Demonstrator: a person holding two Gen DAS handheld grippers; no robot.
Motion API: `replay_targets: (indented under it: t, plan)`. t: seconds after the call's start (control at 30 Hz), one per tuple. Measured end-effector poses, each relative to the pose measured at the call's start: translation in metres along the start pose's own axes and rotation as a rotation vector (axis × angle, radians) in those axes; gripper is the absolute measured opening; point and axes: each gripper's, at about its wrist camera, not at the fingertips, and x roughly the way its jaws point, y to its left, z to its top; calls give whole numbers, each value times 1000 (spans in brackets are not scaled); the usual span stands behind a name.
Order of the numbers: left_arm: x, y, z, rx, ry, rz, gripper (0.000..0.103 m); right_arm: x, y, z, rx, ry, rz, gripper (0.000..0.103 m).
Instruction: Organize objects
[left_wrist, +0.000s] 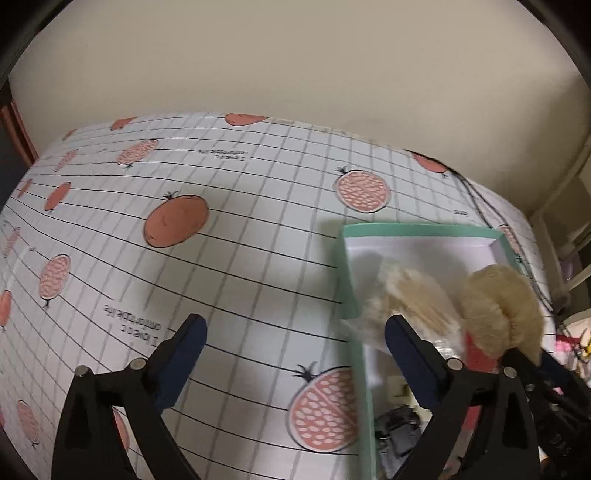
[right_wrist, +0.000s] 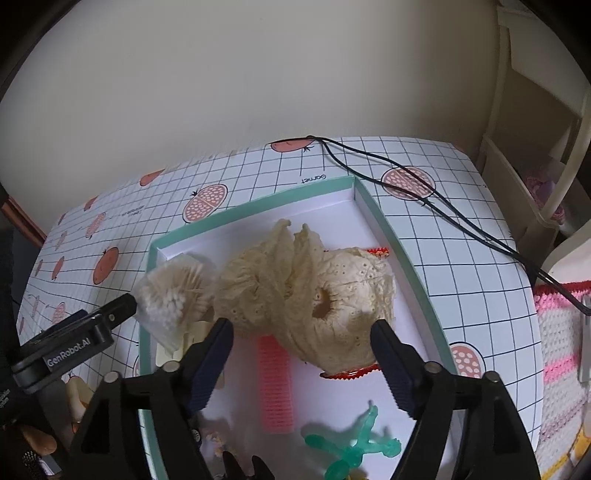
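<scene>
A mint-green box (right_wrist: 391, 236) with a white inside lies on the table; it also shows in the left wrist view (left_wrist: 424, 230). In it lie a cream lace scrunchie (right_wrist: 314, 291), a clear bag of toothpicks (right_wrist: 173, 295), a pink comb-like strip (right_wrist: 275, 387) and a green plastic hair clip (right_wrist: 354, 446). My right gripper (right_wrist: 301, 350) is open, its fingers on either side of the scrunchie's near edge. My left gripper (left_wrist: 295, 350) is open and empty over the table's left part; one of its fingers (right_wrist: 114, 314) touches the toothpick bag (left_wrist: 402, 302).
The tablecloth (left_wrist: 221, 240) has a grid with pomegranate prints. A black cable (right_wrist: 443, 210) runs across the table behind the box. A pink and white knitted piece (right_wrist: 561, 332) lies at the right edge. A cream shelf (right_wrist: 535, 166) stands to the right.
</scene>
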Motion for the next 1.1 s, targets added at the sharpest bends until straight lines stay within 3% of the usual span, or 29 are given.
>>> replay_targets:
  t: [0.07,0.13,0.2,0.53,0.77,1.1]
  plan:
    - [3,6,-1,-19,7,-7,102,0,0,0,-3,-3,0,88]
    - [3,9,-1,-30,5,7,103,0,0,1,-3,-9,-7,100]
    - [2,12,-1,-38,-3,17,103,0,-1,0,1,-18,-9,103]
    - [1,32,0,-87,-16,23,103,-1,0,-1,-8,-24,-18,103]
    - [-9,42,-5,-109,-39,-16,103,-16,11,-6,-36,-44,-24,103]
    - [-47,43,-28,1,-125,65,103,-46,16,-27,-32,-51,-60,103]
